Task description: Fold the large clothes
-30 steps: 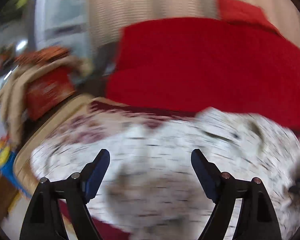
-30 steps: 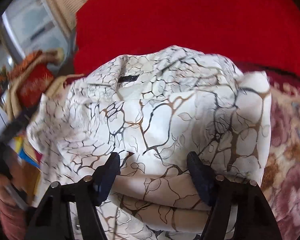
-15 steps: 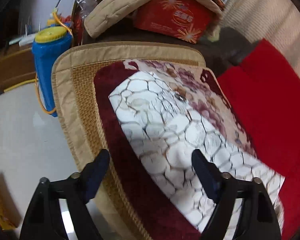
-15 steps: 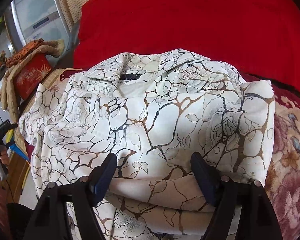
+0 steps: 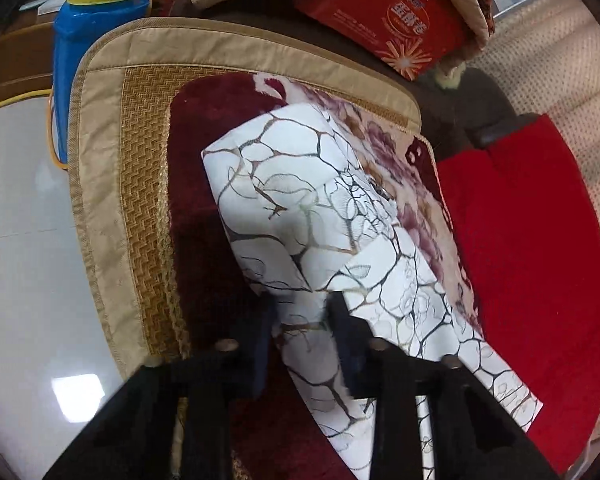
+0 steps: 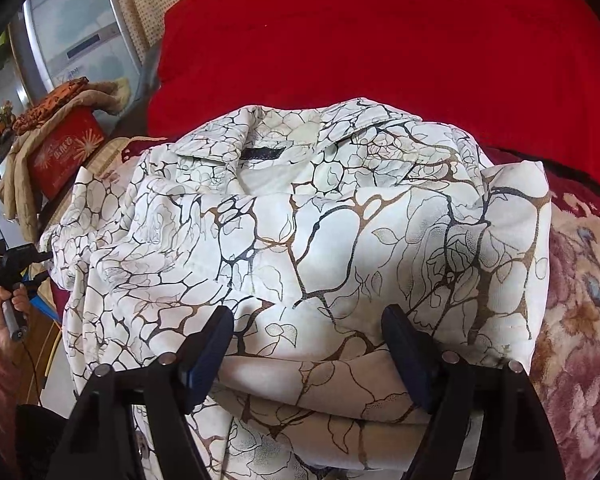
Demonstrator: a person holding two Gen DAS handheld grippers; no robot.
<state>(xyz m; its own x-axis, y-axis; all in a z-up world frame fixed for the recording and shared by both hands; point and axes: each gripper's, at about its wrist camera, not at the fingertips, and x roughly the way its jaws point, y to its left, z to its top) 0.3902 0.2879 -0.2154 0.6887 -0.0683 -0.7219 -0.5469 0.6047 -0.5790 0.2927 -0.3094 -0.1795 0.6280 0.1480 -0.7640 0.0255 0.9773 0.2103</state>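
Note:
A white shirt with a black and brown vein pattern lies partly folded on a floral cushion, collar toward the red backrest. Its sleeve stretches out over the cushion's dark red edge in the left wrist view. My left gripper is shut on the sleeve cloth. It also shows at the far left of the right wrist view, held in a hand. My right gripper is open, its fingers resting over the folded body of the shirt.
A red backrest rises behind the shirt. A tan woven mat borders the cushion, with white floor beyond. A blue jug with a yellow cap and a red box under padded cloth stand past the mat.
My left gripper has closed on the sleeve cloth; half a second ago it was open above it. The right gripper has stayed open over the shirt body.

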